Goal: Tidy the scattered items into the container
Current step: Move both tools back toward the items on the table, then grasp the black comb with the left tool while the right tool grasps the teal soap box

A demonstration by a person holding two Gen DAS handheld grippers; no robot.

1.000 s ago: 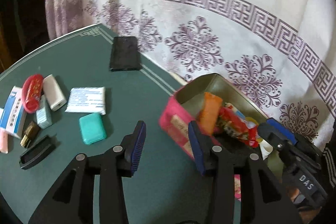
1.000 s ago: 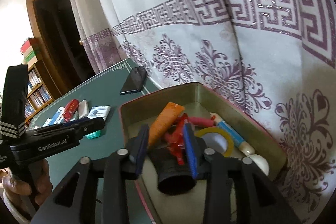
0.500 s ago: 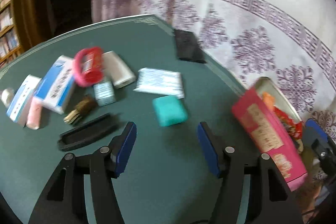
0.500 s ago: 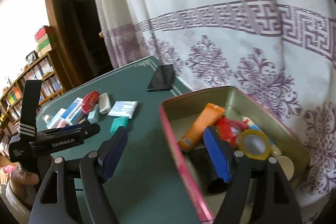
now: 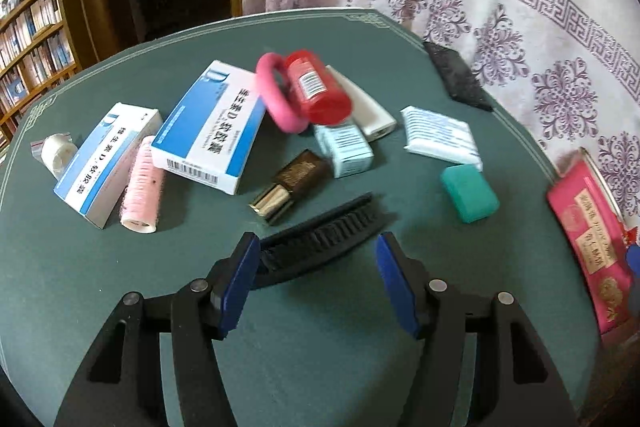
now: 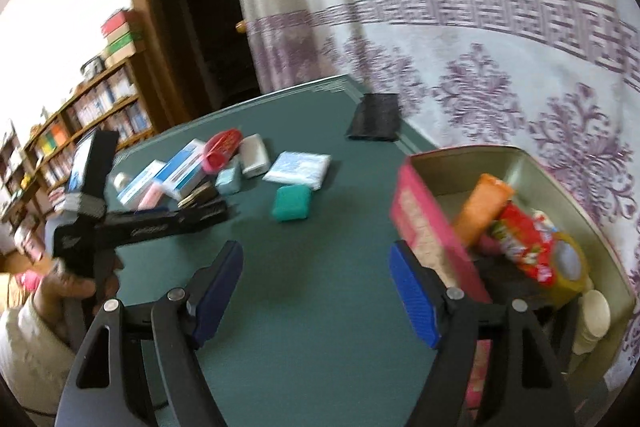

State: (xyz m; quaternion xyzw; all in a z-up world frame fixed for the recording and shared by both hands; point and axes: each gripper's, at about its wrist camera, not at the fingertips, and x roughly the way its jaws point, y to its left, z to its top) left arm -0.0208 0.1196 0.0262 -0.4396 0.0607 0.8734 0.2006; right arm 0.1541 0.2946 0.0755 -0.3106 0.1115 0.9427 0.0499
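The left tongs (image 5: 316, 279) are released, with nothing between the blue pads, and they hang just over a black comb (image 5: 320, 239) on the green counter (image 5: 320, 347). Behind the comb lie a brown bottle (image 5: 292, 183), two white-blue boxes (image 5: 208, 135), a pink roller (image 5: 142, 187), a red bottle (image 5: 320, 91) and a teal soap case (image 5: 470, 193). The right tongs (image 6: 316, 287) are released too and empty, just beside the pink tin container (image 6: 432, 227), which stands at the counter's right edge and holds an orange tube (image 6: 484, 207).
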